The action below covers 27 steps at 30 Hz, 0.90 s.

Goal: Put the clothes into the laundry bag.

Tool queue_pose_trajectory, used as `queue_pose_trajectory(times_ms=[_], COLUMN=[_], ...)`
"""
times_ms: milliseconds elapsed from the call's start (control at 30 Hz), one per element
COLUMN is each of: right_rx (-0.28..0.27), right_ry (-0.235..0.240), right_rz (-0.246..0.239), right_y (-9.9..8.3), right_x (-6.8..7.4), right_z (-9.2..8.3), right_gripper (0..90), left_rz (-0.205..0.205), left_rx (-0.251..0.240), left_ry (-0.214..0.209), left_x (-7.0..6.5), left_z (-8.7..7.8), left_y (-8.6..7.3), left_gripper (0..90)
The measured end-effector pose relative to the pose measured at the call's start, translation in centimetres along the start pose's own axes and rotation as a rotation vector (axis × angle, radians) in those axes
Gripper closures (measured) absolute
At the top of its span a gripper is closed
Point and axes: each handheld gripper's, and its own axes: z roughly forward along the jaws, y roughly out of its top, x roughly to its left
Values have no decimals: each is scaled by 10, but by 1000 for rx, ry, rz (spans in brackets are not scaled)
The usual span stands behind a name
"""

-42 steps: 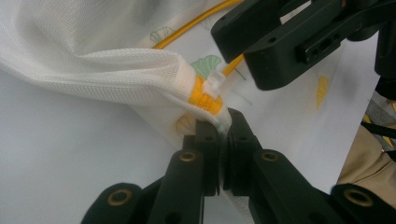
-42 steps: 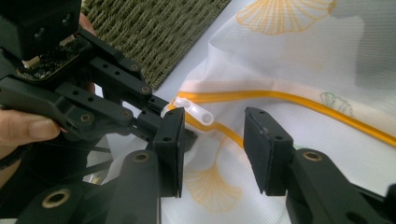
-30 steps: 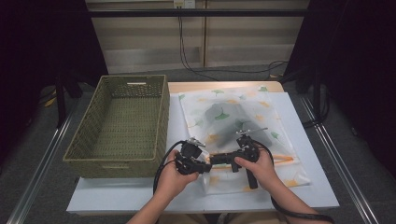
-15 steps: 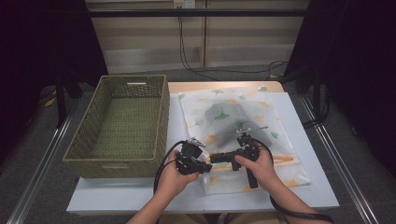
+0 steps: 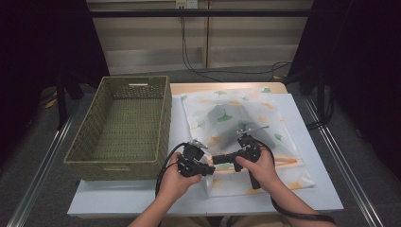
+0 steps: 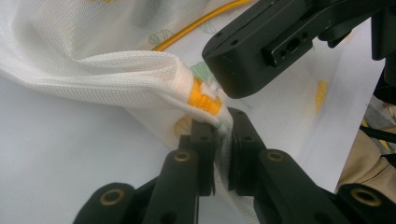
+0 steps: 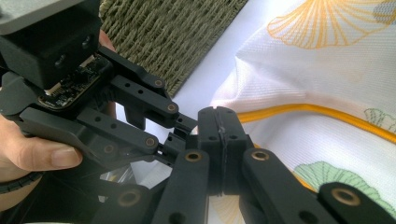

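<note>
At the mesh bag's (image 5: 246, 127) near-left corner: left gripper (image 6: 218, 140) clamps the zipper end, right gripper's (image 7: 218, 122) jaws just closed, seemingly on the pull. Next, draw it along.

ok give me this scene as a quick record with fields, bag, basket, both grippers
mesh bag: white, leaf print, yellow zipper, flat on the table with something dark inside
zipper end: at the bag's near left corner
left gripper: shut on the bag's edge beside the zipper end
right gripper: jaws just closed, shut; what they pinch is hidden
wicker basket: left of the bag, empty
</note>
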Motion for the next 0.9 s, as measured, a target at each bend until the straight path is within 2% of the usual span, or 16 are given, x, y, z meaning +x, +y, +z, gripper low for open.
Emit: queue_pose_trajectory(times_ms=[33,67,100,133,167,433,467,533,633,700,767,800,833,867,900], right_rx=[5,9,5,2,5,4,3,-3,-7,-5,-7,-7,-14,-12,-9], right_ry=[1,1,1,8,11,13,16,20,18,15,15,15,13,16,22], right_rz=[-1,-5,-6,-6,-3,-7,-7,-5,-4,-7,-5,-3,-4,-1,-2], right_y=[0,1,1,1,1,3,3,3,4,4,4,4,4,4,4], right_x=[0,0,0,0,1,3,3,3,4,5,5,5,5,5,5], right_z=[0,0,0,-1,-1,-2,-1,-1,-2,-2,-2,-2,-2,-2,-2], right_gripper=[900,900,900,900,900,900,900,900,900,900,900,900,900,900,900], left_rz=[33,16,20,-1,15,-15,-3,-2,-19,-23,-44,-26,-35,-55,-52], left_rx=[29,18,22,5,19,-1,6,-18,-14,-3,-16,-6,-7,0,0], left_ry=[2,0,2,3,6,10,15,9,5,2,2,8,14,3,1], left_x=[3,3,5,4,6,7,7,6,7,8,6,6,6,6,6], left_z=[-2,-1,-2,-1,-3,-3,-3,-3,-3,-4,-4,-5,-6,-7,-8], left_y=[0,0,1,1,1,0,0,0,0,1,1,2,2,1,1], left_gripper=[797,778,760,734,731,734,732,733,736,765,840,858,867,872,875])
